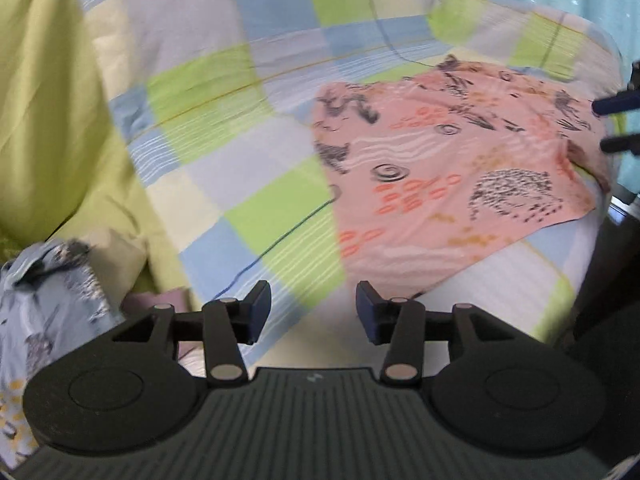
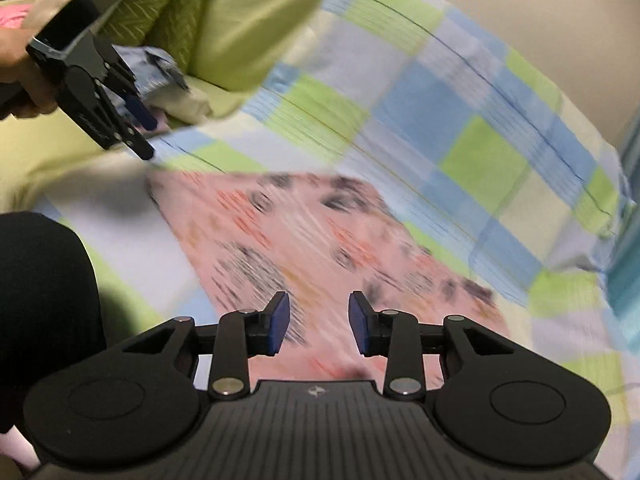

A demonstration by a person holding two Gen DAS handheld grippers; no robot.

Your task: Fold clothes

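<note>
A pink patterned garment (image 1: 448, 168) lies spread flat on the checked bedspread (image 1: 224, 128) of a bed, already looking folded into a rough rectangle. Both grippers hang above it with nothing between their fingers. The left gripper (image 1: 314, 312) has its fingers partly apart and empty; from it the garment lies ahead and to the right, its long axis running away diagonally toward the far right. The right gripper (image 2: 318, 322) is likewise partly open and holds nothing, and it sits directly over the near end of the garment (image 2: 304, 248), so it is judged the nearer of the two. In the right wrist view the left gripper (image 2: 138, 130) hangs off beyond the garment's far left corner, near a pale blue printed garment (image 1: 44, 304) bunched beside the green pillow (image 1: 44, 92).
</note>
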